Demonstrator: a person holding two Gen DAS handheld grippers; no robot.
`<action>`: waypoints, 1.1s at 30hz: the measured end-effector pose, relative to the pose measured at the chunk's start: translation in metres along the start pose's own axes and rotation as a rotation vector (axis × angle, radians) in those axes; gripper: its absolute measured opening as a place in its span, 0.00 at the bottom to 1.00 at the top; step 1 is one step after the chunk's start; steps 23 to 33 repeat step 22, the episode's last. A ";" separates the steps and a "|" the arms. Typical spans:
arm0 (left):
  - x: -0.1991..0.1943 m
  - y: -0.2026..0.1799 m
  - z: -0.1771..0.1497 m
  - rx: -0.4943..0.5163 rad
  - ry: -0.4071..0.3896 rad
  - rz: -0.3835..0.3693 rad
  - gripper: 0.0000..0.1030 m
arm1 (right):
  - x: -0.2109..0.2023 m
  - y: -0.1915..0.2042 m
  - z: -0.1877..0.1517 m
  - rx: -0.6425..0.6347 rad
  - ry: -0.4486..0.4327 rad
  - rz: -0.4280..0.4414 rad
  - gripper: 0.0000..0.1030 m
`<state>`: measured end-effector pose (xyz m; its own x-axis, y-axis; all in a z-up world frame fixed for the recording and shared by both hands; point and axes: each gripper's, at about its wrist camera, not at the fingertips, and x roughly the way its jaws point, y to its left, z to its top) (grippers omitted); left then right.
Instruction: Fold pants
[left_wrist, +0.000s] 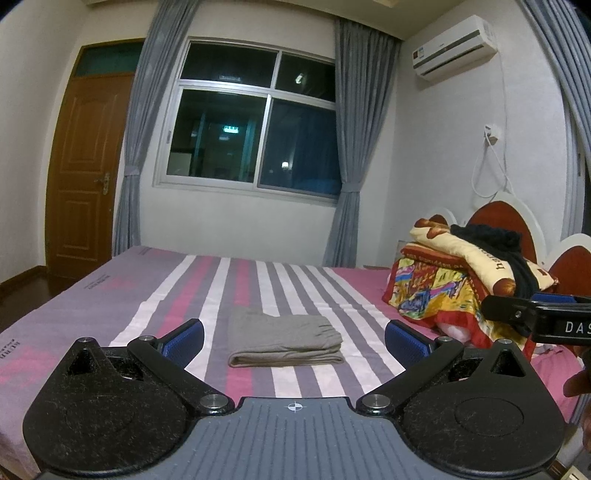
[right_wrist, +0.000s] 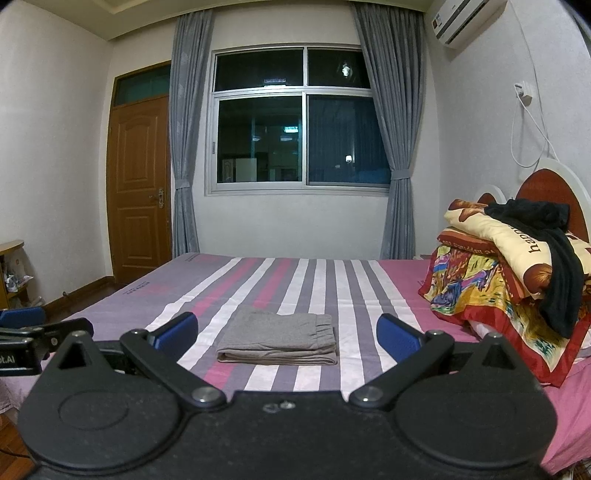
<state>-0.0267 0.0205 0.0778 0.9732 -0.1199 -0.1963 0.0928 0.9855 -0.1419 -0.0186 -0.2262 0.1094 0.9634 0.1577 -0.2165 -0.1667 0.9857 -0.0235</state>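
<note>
Pants (left_wrist: 283, 341) sit on the bed (left_wrist: 110, 295), mid-sheet on the striped part, already a compact grey rectangle: layers stacked, folded edge facing the cameras, waistband at the right end. Looks finished to me, or one tidy-up short.

Left gripper (left_wrist: 293, 338): jaws spread wide, nothing between them, held back and above the bundle, not touching. Right gripper (right_wrist: 287, 332): same, released, empty, clear of the cloth. Both frame the pants dead centre, probably a backed-off pose so the fold isn't dragged.

Bedding pile (right_wrist: 509, 266) with a black garment (right_wrist: 554, 258) draped on it sits by the headboard, well apart, so no snag risk.
</note>
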 end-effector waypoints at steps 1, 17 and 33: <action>0.000 0.000 0.000 0.000 -0.002 -0.001 1.00 | 0.000 0.000 0.000 0.001 0.000 0.000 1.00; -0.002 0.001 -0.001 0.042 -0.045 -0.025 1.00 | 0.000 0.001 0.001 0.006 0.001 -0.010 1.00; -0.005 0.000 -0.001 0.045 -0.052 -0.019 1.00 | 0.000 0.002 0.001 0.005 0.000 -0.012 1.00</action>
